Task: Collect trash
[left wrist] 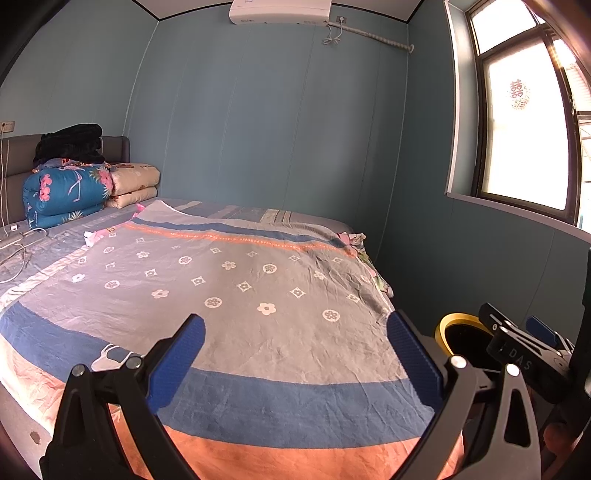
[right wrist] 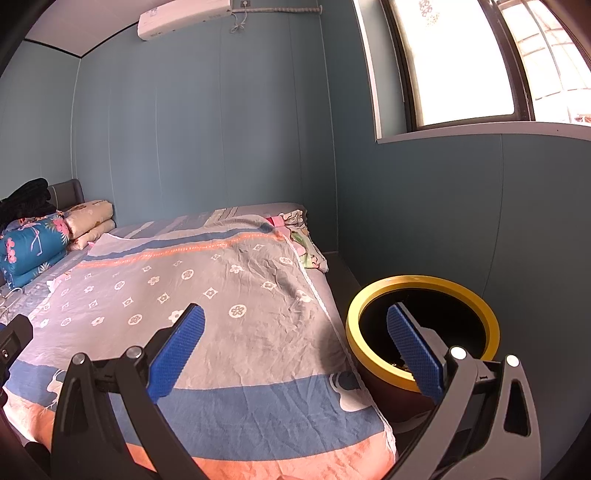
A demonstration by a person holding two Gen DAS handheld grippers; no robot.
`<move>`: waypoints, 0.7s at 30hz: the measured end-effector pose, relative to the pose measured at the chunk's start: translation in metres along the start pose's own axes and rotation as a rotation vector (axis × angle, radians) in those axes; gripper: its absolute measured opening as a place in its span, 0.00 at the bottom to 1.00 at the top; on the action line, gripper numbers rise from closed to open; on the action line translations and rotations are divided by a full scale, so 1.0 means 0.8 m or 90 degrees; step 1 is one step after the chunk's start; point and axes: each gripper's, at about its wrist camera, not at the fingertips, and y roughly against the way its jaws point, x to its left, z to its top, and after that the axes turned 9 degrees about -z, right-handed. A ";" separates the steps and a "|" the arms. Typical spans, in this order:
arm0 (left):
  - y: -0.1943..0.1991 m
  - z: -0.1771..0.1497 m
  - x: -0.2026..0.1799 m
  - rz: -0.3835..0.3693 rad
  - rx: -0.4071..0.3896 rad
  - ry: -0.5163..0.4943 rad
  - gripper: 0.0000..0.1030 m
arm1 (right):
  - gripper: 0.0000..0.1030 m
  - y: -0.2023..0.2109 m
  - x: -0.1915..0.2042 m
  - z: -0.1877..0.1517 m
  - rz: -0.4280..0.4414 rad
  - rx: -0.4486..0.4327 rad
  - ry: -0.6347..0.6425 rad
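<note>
Right wrist view: right tool [right wrist: 295, 347] spread wide, gripping nothing, above bed [right wrist: 229, 332] foot edge beside yellow-rimmed bin [right wrist: 373, 369]. Left tool [left wrist: 295, 350] likewise spread, unladen. No loose trash visible on bed. Bin rim probably stiff, best pinched there.

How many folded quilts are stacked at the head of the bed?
3: a blue floral quilt on the left, and two beige quilts stacked beside it. The black bundle may hide more.

My view: bed [left wrist: 229, 280] under blue-grey walls [left wrist: 258, 129]. Air conditioner [left wrist: 279, 11] above its far side; bright window [left wrist: 524, 129] right of it; folded quilts [left wrist: 66, 192] at its headboard.
</note>
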 end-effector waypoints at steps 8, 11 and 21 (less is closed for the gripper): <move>-0.005 -0.002 0.003 -0.006 0.010 0.002 0.92 | 0.92 -0.003 0.001 -0.002 0.000 0.010 0.000; -0.005 -0.003 0.003 -0.006 0.011 0.002 0.92 | 0.92 -0.004 0.000 -0.003 -0.001 0.013 -0.002; -0.009 -0.004 0.003 -0.007 0.020 0.004 0.92 | 0.92 -0.006 -0.001 -0.006 0.000 0.021 -0.003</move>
